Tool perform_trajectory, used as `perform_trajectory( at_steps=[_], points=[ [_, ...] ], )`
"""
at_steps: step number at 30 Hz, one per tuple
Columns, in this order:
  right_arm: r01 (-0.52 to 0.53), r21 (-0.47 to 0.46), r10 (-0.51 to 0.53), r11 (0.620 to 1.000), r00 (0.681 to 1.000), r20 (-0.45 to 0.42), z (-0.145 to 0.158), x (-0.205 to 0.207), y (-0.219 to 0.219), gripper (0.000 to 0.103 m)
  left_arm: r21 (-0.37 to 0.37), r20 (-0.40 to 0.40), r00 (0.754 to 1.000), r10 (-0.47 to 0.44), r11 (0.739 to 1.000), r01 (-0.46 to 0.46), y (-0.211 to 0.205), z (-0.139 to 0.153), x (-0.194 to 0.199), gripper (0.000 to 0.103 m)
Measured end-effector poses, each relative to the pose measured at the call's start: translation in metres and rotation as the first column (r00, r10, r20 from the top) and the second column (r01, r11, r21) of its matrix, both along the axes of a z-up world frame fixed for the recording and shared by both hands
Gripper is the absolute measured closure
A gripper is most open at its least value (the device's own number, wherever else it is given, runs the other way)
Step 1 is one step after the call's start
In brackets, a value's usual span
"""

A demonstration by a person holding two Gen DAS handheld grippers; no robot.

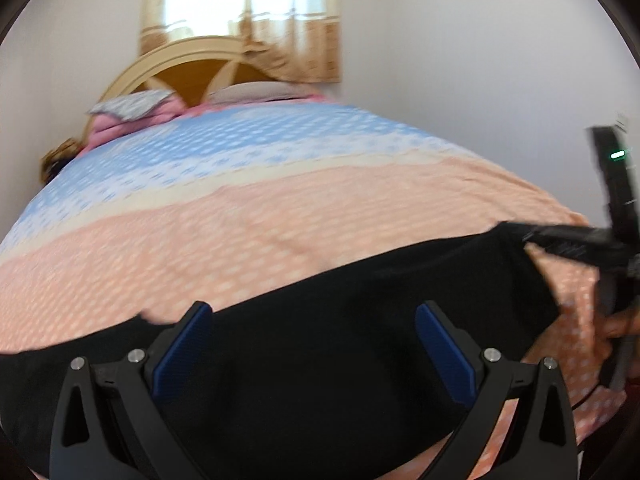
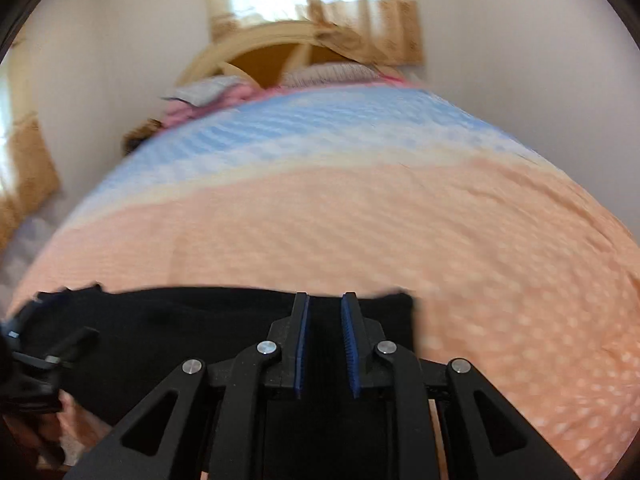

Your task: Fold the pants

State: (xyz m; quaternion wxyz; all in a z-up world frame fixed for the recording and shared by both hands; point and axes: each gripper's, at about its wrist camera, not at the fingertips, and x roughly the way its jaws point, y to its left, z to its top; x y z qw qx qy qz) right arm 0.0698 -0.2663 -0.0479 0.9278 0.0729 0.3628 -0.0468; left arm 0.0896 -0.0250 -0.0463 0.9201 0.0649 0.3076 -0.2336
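Crosswise, pants (image 1: 320, 320) span bedspread (image 1: 280, 220) (near edge); left gripper (image 1: 314, 340) jaws wide, right gripper (image 2: 325, 344) jaws pinching pants.

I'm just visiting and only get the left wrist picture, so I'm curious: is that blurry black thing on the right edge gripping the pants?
Observer: It seems so. In the right wrist view, the right gripper has its fingers nearly together, with dark cloth from the pants between them.
Visitor: Where on the pants?
Observer: At their far edge, near the right corner. The peach bedspread lies bare beyond it.
Visitor: Anything else I'm missing?
Observer: A second curtained window on the left wall.
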Motion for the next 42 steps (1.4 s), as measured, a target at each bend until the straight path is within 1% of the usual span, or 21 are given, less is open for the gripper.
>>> perform_trajectory(
  at_steps=[2, 4, 6, 8, 9, 12, 16, 18, 20, 21, 22, 24, 25, 26, 28, 30, 35, 38, 40, 41, 42],
  points=[
    [0.030, 0.005, -0.030, 1.000, 0.998, -0.062, -0.016, 0.009, -0.013, 0.085, 0.021, 0.027, 0.999, -0.031, 0.999, 0.030, -0.026, -0.002, -0.003, 0.000],
    [0.041, 0.040, -0.038, 0.998, 0.996, -0.083, -0.030, 0.020, -0.019, 0.085, 0.076, 0.049, 0.998, -0.035, 0.997, 0.031, -0.044, -0.008, -0.005, 0.000],
    [0.049, 0.030, -0.047, 0.998, 0.996, -0.070, -0.032, 0.024, -0.022, 0.085, 0.146, 0.030, 0.998, -0.051, 0.988, 0.046, -0.059, -0.021, -0.006, 0.000],
    [0.070, 0.012, -0.069, 0.997, 0.994, -0.084, -0.032, 0.031, -0.019, 0.085, 0.194, -0.020, 0.999, -0.049, 0.980, 0.052, -0.061, -0.037, -0.004, 0.000],
    [0.077, 0.000, -0.077, 0.997, 0.993, -0.094, -0.032, 0.033, -0.016, 0.085, 0.188, -0.048, 0.998, -0.046, 0.981, 0.054, -0.058, -0.042, -0.003, 0.000],
    [0.077, -0.060, -0.083, 0.995, 0.992, -0.099, -0.029, 0.035, -0.008, 0.085, 0.118, -0.092, 0.995, -0.044, 0.991, 0.055, -0.041, -0.036, -0.003, 0.000],
    [0.083, -0.082, -0.091, 0.993, 0.991, -0.094, -0.029, 0.033, -0.007, 0.085, 0.098, -0.010, 1.000, -0.006, 0.995, 0.007, -0.011, -0.015, -0.008, 0.000],
    [0.086, -0.118, -0.098, 0.989, 0.990, -0.099, -0.021, 0.033, -0.002, 0.085, 0.092, 0.018, 0.999, 0.038, 0.995, -0.039, 0.016, -0.006, -0.005, 0.000],
    [0.082, -0.142, -0.090, 0.986, 0.995, -0.052, -0.010, 0.026, 0.010, 0.085, 0.086, 0.032, 0.994, 0.101, 0.991, -0.103, 0.047, -0.004, -0.004, 0.000],
    [0.050, -0.126, -0.052, 0.991, 0.999, -0.010, -0.002, 0.022, 0.021, 0.085, 0.084, 0.033, 0.989, 0.147, 0.985, -0.150, 0.066, -0.004, -0.002, 0.000],
    [0.024, -0.118, -0.023, 0.993, 1.000, 0.014, 0.002, 0.020, 0.029, 0.084, 0.088, 0.033, 0.979, 0.201, 0.975, -0.203, 0.086, -0.004, -0.001, 0.000],
    [-0.047, -0.121, 0.053, 0.992, 0.997, 0.050, 0.010, 0.020, 0.057, 0.066, 0.106, 0.037, 0.957, 0.288, 0.951, -0.291, 0.116, -0.006, 0.000, 0.000],
    [-0.077, -0.118, 0.085, 0.990, 0.995, 0.058, 0.011, 0.021, 0.069, 0.048, 0.114, 0.039, 0.944, 0.326, 0.937, -0.329, 0.132, -0.007, 0.001, 0.000],
    [-0.113, -0.108, 0.121, 0.988, 0.991, 0.065, 0.011, 0.022, 0.083, 0.038, 0.128, 0.042, 0.925, 0.378, 0.916, -0.380, 0.153, -0.007, 0.001, 0.000],
    [-0.184, -0.082, 0.190, 0.979, 0.980, 0.066, 0.009, 0.026, 0.109, 0.038, 0.145, 0.042, 0.899, 0.436, 0.888, -0.437, 0.179, -0.009, 0.000, 0.000],
    [-0.250, -0.050, 0.253, 0.967, 0.966, 0.054, 0.004, 0.032, 0.135, 0.038, 0.161, 0.043, 0.865, 0.501, 0.851, -0.500, 0.210, -0.012, -0.003, 0.000],
    [-0.356, 0.024, 0.355, 0.934, 0.934, 0.039, -0.015, 0.035, 0.190, 0.038, 0.150, 0.021, 0.756, 0.654, 0.746, -0.649, 0.281, -0.020, -0.018, 0.000],
    [-0.415, 0.033, 0.414, 0.909, 0.910, 0.033, -0.030, 0.032, 0.221, 0.038, 0.137, -0.004, 0.701, 0.713, 0.695, -0.706, 0.307, -0.033, -0.022, 0.000],
    [-0.431, 0.023, 0.431, 0.902, 0.902, 0.017, -0.039, 0.030, 0.238, 0.038, 0.120, -0.035, 0.671, 0.741, 0.669, -0.733, 0.317, -0.043, -0.017, 0.000],
    [-0.444, 0.019, 0.444, 0.896, 0.896, -0.010, -0.047, 0.029, 0.248, 0.038, 0.102, -0.070, 0.654, 0.754, 0.657, -0.747, 0.322, -0.049, -0.013, 0.000],
    [-0.444, 0.006, 0.444, 0.896, 0.896, -0.033, -0.053, 0.028, 0.253, 0.038, 0.078, -0.102, 0.645, 0.757, 0.652, -0.754, 0.324, -0.052, -0.012, 0.000]
  ],
)
